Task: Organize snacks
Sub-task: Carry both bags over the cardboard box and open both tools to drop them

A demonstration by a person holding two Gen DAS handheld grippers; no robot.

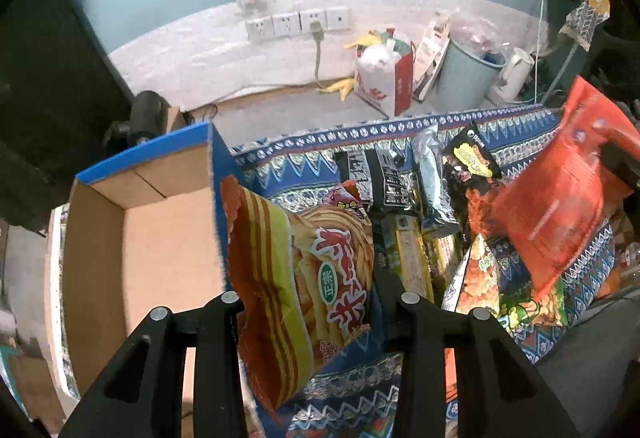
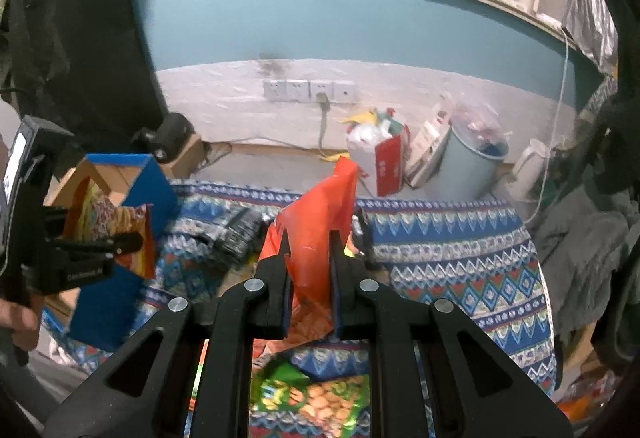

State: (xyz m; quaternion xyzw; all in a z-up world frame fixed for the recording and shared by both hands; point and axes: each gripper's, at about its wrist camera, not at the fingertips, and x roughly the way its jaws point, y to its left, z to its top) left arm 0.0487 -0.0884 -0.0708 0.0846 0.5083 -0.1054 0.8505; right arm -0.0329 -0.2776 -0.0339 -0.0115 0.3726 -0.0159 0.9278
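Cardboard box [image 1: 160,238] with blue outside sits left of the left gripper [image 1: 316,302], jaws clamped on a striped chip bag [image 1: 304,278]. Patterned cloth [image 2: 460,258] covers the bench, loose snack packets [image 1: 404,189] ahead. Right gripper [image 2: 308,250] jaws pinch an orange bag [image 2: 320,222]. Teal wall, sockets [image 1: 298,23], bin [image 1: 464,73] behind.
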